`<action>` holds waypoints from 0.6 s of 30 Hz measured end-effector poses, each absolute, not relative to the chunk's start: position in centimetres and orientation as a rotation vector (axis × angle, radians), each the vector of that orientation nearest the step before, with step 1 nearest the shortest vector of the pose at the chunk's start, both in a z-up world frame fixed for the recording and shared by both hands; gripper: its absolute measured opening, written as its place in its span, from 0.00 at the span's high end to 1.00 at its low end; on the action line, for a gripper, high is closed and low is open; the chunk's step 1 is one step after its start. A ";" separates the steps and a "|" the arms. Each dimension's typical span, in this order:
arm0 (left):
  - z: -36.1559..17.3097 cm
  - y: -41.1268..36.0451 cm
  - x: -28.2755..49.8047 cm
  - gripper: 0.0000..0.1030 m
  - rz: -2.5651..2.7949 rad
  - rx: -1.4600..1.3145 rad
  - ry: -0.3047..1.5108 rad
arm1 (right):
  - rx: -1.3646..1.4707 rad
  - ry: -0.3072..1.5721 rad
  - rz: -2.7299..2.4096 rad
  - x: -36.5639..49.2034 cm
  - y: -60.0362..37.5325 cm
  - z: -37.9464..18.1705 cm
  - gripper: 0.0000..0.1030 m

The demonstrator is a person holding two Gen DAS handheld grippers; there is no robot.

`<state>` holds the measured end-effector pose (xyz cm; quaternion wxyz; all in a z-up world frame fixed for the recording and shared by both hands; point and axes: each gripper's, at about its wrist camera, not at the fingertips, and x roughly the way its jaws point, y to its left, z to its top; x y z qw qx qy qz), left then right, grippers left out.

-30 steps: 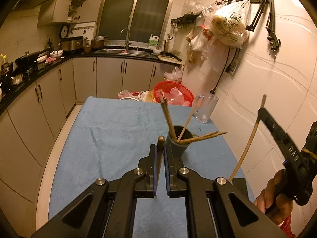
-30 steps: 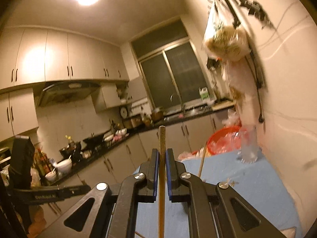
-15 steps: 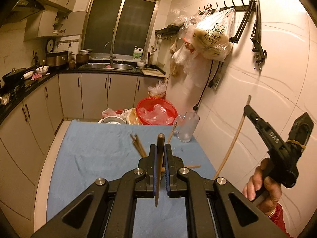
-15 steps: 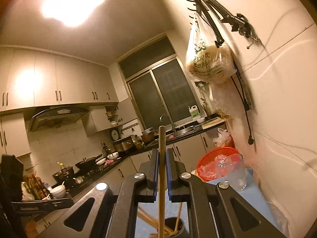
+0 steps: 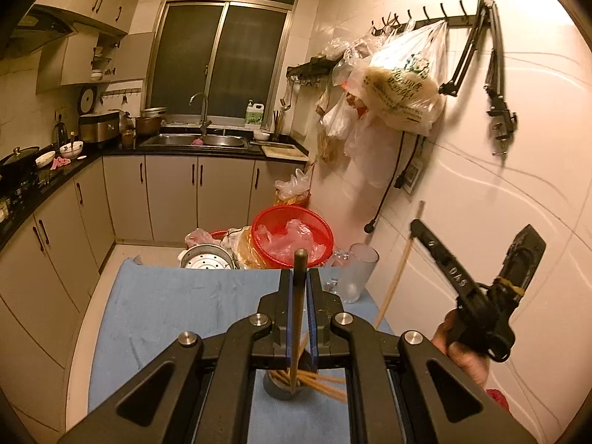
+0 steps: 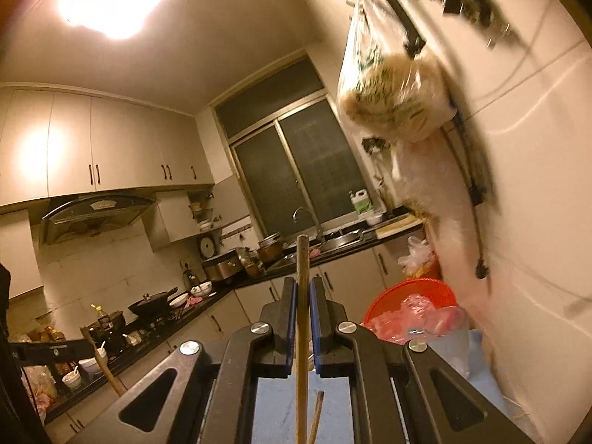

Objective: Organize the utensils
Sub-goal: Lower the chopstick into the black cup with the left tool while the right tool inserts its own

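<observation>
Two claws, each pinching a chopstick
The left claw [image 5: 299, 288] holds its dark chopstick [image 5: 298, 318] over the cup [image 5: 281, 388]; the right claw [image 6: 303, 296] squeezes a pale chopstick [image 6: 301, 333].

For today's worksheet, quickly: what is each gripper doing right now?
Left gripper: shut on a dark-tipped chopstick.
Right gripper: shut on a light wooden chopstick.

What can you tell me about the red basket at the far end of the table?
The red basket is a round, plastic-looking colander with a perforated wall. It sits tilted toward the camera, just beyond the far edge of the blue table cover, among plastic bags and beside a metal steamer pan. Crumpled clear plastic fills it. A glass mug stands to its right.
</observation>
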<state>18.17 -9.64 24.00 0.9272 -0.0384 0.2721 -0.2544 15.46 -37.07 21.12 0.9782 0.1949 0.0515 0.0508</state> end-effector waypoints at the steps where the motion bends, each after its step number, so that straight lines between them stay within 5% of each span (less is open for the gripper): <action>1: 23.7 -9.8 18.6 0.93 -0.522 -0.080 0.563 | 0.395 0.113 0.112 16.2 -37.0 20.8 0.93; 18: 16.8 -11.7 21.7 0.93 -0.551 -0.060 0.699 | 0.313 0.279 0.264 21.6 -34.0 13.8 0.90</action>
